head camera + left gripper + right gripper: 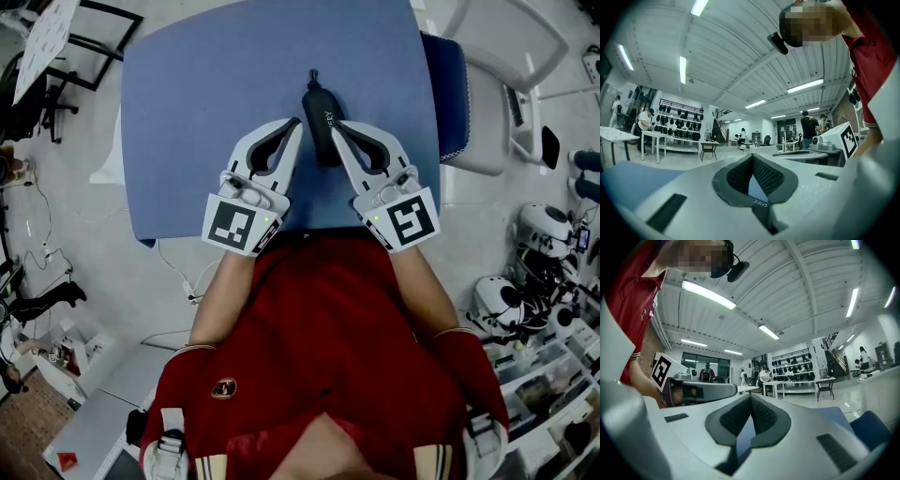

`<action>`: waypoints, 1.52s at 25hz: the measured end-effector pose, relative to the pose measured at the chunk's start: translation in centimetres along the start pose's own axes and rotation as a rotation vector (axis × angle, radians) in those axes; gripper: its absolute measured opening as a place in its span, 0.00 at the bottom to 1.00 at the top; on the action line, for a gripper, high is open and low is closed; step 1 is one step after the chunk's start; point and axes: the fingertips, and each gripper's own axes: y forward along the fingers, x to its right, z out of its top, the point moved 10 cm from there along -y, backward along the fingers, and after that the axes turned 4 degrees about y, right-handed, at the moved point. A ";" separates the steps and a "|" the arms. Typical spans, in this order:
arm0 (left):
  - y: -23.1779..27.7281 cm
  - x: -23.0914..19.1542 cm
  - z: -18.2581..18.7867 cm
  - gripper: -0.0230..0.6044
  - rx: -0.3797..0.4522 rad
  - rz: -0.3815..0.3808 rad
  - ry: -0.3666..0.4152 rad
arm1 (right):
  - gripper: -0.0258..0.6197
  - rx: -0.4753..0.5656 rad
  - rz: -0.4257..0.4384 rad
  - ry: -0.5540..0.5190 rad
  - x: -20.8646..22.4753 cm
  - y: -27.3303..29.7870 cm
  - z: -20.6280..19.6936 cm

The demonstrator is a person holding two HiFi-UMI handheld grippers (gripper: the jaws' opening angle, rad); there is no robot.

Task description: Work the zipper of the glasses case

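Covering most of the upper half of the head view, a blue table top [187, 112] stands on a pale floor [84, 244], with a white chair [511, 47] past its right edge at the upper right of the frame. Below it, the person's red shirt [319, 319] fills the lower middle, and both forearms reach up from it toward the table's near edge. The left gripper [295, 125] lies left of centre, its marker cube [239, 225] toward the lower left. The right gripper [339, 129] mirrors it right of centre, with its own cube [410, 220]. The two slant inward so that their tips come near each other. In the left gripper view the left gripper [752, 157] is clenched, its dark textured pads [766, 176] meeting at the tip with nothing between them. In the right gripper view the right gripper [751, 397] is likewise closed and empty, its pads [764, 416] together. The glasses case [322, 117], dark and elongated, lies on the table top at upper centre, running up and down the frame between the two tips and just beside both. Whether either tip touches it cannot be told. A thin dark tab [313, 77] sticks out of its upper end.
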 end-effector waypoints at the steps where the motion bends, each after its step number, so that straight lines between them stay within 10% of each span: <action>1: -0.6 0.0 0.0 0.05 0.006 0.000 0.000 | 0.04 -0.001 -0.006 -0.004 -0.6 -0.1 0.0; 17: -7.5 3.8 0.1 0.05 0.084 -0.069 -0.012 | 0.04 0.027 -0.111 -0.036 -7.4 -5.2 -0.1; 38: -7.5 9.2 2.4 0.05 0.116 0.068 0.042 | 0.04 0.047 0.040 -0.048 -5.0 -9.4 1.3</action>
